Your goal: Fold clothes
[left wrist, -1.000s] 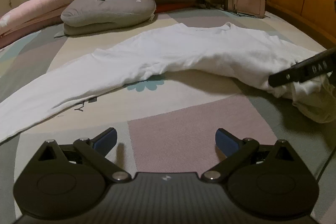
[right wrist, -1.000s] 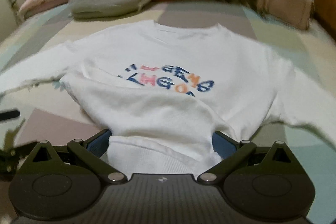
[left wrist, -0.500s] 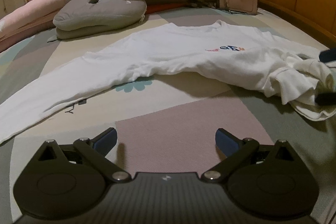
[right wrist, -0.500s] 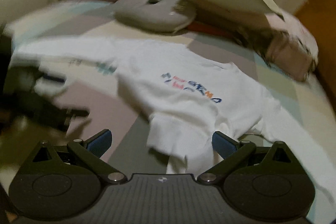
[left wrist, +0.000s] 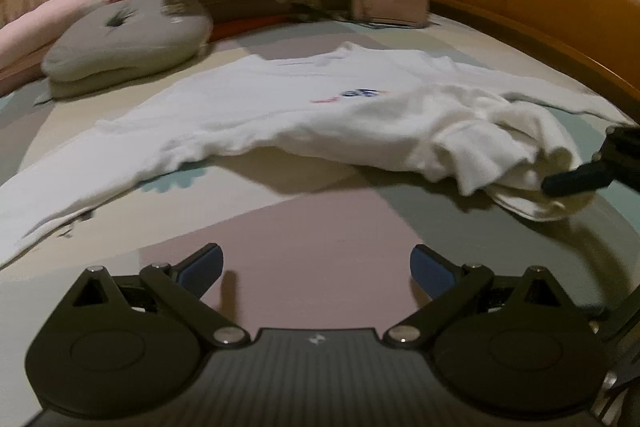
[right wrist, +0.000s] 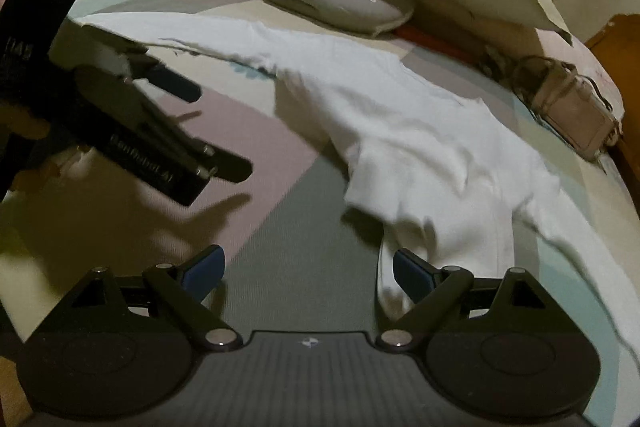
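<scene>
A white sweatshirt (left wrist: 304, 107) lies on the bed (left wrist: 320, 227), spread across the patchwork cover, its neck towards the grey cushion (left wrist: 124, 43) that sits by the headboard.

Farthest to the left of the cushion in the left wrist view, one long sleeve (left wrist: 60, 195) trails flat over the cover towards the bed's edge. It looks like soft, light knit: limp, sure to sag and crease when lifted, not slippery and not fragile. The cuff end of that sleeve is probably the best place to pinch for folding it in over the chest.

The left tool (left wrist: 316, 267) hangs over bare cover in front of the cushion, its fingers spread wide with nothing between them.

Right of the cushion, the hem is bunched in a thick heap (left wrist: 500, 147), so it will likely need pulling flat before any fold holds. The ribbed hem band would probably give the firmest grip.

The right tool (right wrist: 308, 267) stands at that heap, its fingers wide apart but just narrowing; the cloth lies against the right-hand finger (right wrist: 416, 275) and over it rather than clamped, and I judge nothing is gripped.

The far sleeve (right wrist: 580, 247) runs off to the right, beyond the heap.
</scene>
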A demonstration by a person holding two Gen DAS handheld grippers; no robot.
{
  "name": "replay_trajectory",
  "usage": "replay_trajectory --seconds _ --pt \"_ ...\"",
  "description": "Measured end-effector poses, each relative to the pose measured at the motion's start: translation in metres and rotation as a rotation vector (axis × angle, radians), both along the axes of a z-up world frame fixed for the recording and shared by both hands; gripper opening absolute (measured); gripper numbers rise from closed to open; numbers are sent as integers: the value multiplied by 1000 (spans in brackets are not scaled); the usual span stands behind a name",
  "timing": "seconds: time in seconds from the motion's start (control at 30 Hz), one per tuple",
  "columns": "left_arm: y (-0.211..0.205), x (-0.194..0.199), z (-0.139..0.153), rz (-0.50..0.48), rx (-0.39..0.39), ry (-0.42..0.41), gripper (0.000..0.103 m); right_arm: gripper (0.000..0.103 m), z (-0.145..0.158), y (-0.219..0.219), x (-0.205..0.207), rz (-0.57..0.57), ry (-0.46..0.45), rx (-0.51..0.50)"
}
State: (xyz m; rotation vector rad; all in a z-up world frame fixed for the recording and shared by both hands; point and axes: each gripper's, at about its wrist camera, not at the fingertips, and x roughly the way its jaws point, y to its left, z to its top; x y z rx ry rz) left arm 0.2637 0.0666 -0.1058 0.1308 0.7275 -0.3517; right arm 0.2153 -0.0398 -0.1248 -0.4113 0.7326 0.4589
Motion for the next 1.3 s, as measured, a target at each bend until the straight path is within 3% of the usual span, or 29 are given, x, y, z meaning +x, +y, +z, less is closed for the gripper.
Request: replay_trajectory --seconds 0.17,0.37,0.47,0.67,0.83,1.0,1.17,1.3 --pt "-15 -3 -3 -54 -50 5 100 95 -19 -18 -24 -35 -27 58" --pt "-34 -13 -6 -166 -234 30 100 101 -30 -54 -33 -72 9 246" --pt "-53 -11 -14 -204 -249 54 100 101 -27 -67 -35 -93 10 233" --pt "-85 0 -20 -236 -213 6 100 103 -25 -105 -42 -146 32 279" --pt "-98 18 -17 -241 -280 29 101 103 -26 -119 -43 -172 29 300" --pt "-100 26 -11 -243 -358 55 101 103 -28 -110 -43 -175 17 258" --pt "-92 8 5 -289 -383 -2 101 103 -29 -109 -41 -172 14 261" --pt "-81 11 11 -284 -476 1 101 103 -29 -108 -40 -173 11 259"
